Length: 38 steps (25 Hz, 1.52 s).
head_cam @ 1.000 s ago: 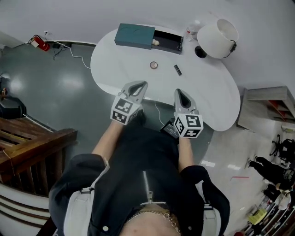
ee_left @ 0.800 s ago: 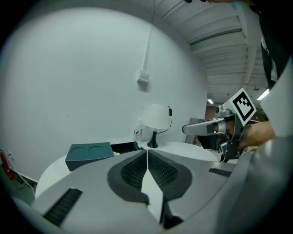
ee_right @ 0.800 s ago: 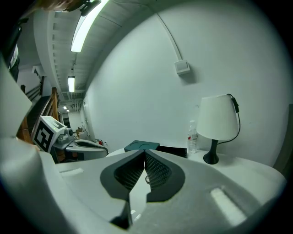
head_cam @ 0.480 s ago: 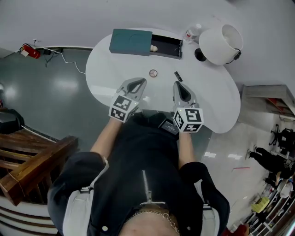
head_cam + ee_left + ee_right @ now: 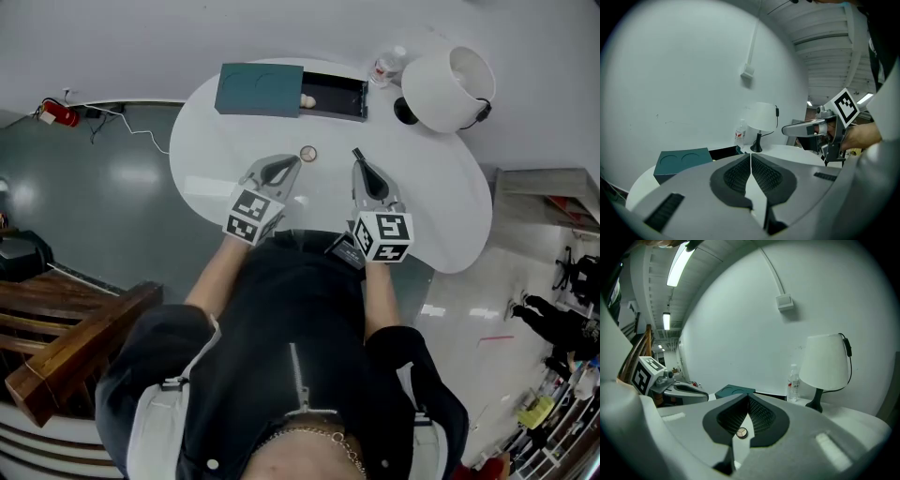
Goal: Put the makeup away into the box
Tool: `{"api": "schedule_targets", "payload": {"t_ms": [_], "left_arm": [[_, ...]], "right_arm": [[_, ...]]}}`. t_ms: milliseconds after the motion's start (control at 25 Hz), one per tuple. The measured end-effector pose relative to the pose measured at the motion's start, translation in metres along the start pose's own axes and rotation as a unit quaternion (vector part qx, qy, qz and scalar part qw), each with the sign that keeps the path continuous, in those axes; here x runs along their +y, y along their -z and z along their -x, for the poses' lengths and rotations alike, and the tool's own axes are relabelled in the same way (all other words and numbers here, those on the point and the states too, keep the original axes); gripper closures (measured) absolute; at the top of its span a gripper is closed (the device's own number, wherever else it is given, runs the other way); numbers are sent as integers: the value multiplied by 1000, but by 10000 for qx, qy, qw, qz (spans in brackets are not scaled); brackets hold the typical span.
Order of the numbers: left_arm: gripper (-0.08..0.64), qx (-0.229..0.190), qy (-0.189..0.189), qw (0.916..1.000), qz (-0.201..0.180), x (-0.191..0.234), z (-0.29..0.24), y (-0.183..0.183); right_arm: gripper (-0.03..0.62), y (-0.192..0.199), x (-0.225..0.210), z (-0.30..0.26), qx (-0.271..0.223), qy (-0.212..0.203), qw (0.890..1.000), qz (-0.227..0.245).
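A person in a dark jacket stands at the near edge of a white, rounded desk [image 5: 427, 192], a hand-held gripper in each hand, both stretched out over the desktop and pointing towards the far side. The left gripper [image 5: 292, 163] has its jaws pressed together with nothing between them, its ribbed pads meeting in a thin line in its own view [image 5: 750, 161]. The right gripper [image 5: 357, 157] is closed and empty too, its pads touching at the tips [image 5: 748, 401].

A small round makeup compact [image 5: 307, 153] lies flat on the desk between the two gripper tips, nearer the left one and touching neither. In the right gripper view the compact [image 5: 741, 431] shows on the desktop through the gap behind the closed pads.

The box [image 5: 258, 90] sits at the far edge of the desk, well apart from the compact. Its teal lid is slid to the left, leaving a black compartment [image 5: 337, 97] open on the right. A small pale item [image 5: 307, 100] lies in that compartment, just beside the lid's edge.

To the right of the box stand a clear plastic bottle [image 5: 386, 66] and a lamp [image 5: 448, 80] with a white shade on a dark base.
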<state>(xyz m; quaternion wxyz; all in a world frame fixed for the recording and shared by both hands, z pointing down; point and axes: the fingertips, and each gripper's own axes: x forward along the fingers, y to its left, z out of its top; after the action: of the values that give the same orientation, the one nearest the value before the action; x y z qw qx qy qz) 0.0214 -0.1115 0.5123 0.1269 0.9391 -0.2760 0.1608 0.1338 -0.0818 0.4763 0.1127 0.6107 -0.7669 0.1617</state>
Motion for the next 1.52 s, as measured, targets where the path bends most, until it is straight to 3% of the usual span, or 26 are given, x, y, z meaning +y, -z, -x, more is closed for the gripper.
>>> {"api": "schedule_targets", "payload": {"t_ms": [320, 520, 720, 880, 1040, 1200, 1520], "left_arm": [[545, 84, -42, 9999, 41, 12, -16, -5], [545, 154, -191, 9996, 118, 21, -16, 1], [545, 196, -300, 9991, 208, 24, -15, 7], [545, 212, -414, 9986, 250, 27, -9, 10], [545, 244, -540, 9977, 324, 31, -3, 14], [545, 266, -650, 9967, 397, 33, 3, 19], [545, 321, -837, 9947, 511, 43, 11, 22]], "right_arm": [[586, -1, -19, -20, 81, -41, 9997, 229], [540, 36, -43, -45, 703, -113, 9946, 748], [505, 104, -70, -70, 1854, -303, 9724, 1382], [495, 144, -85, -84, 2461, -528, 9515, 1771], [494, 173, -95, -96, 3023, -681, 9337, 1794], [479, 194, -103, -105, 3357, -742, 9244, 1654], [474, 211, -108, -109, 3634, -677, 9197, 1326]]}}
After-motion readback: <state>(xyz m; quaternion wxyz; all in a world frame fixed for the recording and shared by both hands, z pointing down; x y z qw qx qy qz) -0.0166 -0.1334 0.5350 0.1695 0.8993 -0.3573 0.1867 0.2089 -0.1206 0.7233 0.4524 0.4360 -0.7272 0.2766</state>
